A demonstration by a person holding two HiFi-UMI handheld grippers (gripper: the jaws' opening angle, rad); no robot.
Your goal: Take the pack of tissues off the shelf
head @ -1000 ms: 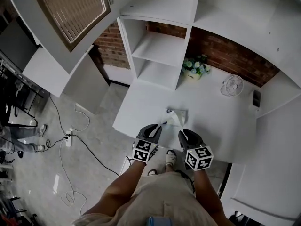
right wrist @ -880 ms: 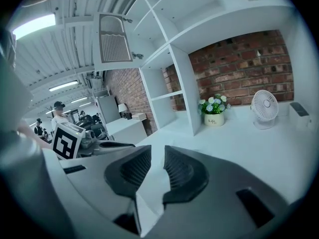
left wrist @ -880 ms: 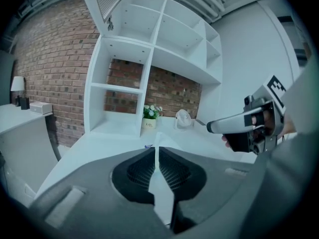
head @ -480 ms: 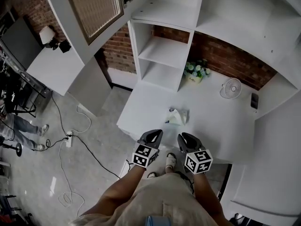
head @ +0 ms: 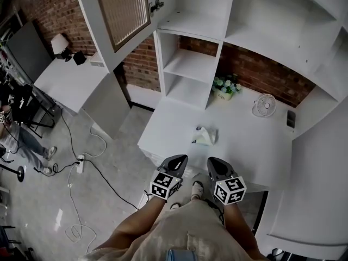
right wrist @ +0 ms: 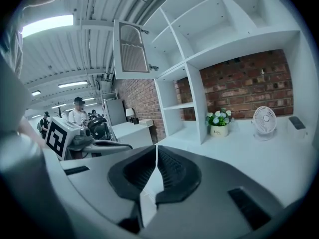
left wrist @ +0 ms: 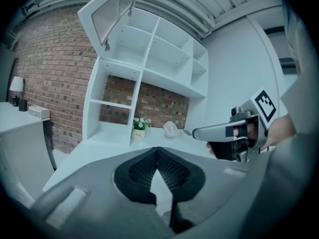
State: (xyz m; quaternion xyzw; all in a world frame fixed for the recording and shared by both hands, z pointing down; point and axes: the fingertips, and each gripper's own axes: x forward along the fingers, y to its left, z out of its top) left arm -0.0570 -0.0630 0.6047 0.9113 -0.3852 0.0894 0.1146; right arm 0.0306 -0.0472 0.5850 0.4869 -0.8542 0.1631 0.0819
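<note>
The pack of tissues (head: 205, 136), white with a crumpled top, lies on the white desk (head: 244, 145) in front of the shelf unit. My left gripper (head: 178, 160) is shut and empty, held near the desk's front edge, well short of the pack. My right gripper (head: 211, 163) hovers beside it, also shut with nothing in it. In the left gripper view the jaws (left wrist: 157, 152) meet tip to tip, and the right gripper (left wrist: 197, 132) shows at the right. In the right gripper view the jaws (right wrist: 156, 148) are likewise together. Both gripper views hide the pack behind the jaws.
A flower pot (head: 225, 86), a small fan (head: 266, 103) and a dark device (head: 290, 118) stand at the desk's back. The white shelf unit (head: 190, 64) rises at the left rear, with an open louvred door (head: 122, 10) above. Cables (head: 81, 159) lie on the floor.
Both grippers have drawn back from the tissue pack towards the person. The left gripper's tip was right at the pack; now it is apart from it. The pack stays on the desk.
</note>
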